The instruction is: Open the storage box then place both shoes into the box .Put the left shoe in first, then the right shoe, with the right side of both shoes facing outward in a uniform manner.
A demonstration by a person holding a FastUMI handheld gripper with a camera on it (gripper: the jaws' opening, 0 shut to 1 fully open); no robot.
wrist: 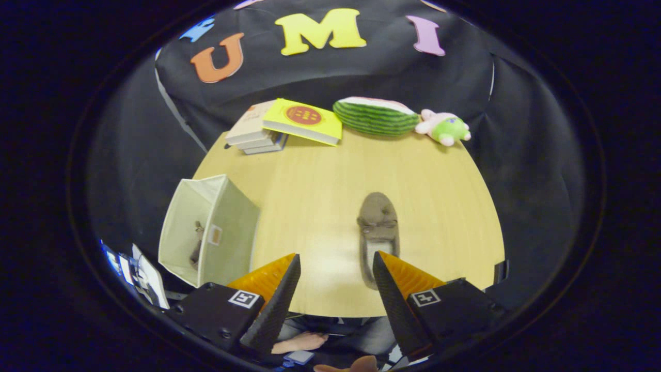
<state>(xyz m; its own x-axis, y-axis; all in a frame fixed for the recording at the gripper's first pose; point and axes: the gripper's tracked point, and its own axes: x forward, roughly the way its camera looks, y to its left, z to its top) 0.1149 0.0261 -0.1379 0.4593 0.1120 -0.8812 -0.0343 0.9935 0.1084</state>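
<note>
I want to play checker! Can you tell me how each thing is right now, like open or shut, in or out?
storage box: open, one shoe inside.
shoe in the box: inside, partly hidden.
shoe on the table: out of the box, lying flat.
gripper: open, holding nothing.
books: closed, stacked.

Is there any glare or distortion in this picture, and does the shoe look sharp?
Gripper view: fisheye bending curves the table edges; a pale glare patch lies on the wood between the open gripper fingers and beside the brown shoe; the shoe is slightly soft, its heel hidden behind one finger; the storage box reads clearly.
</note>
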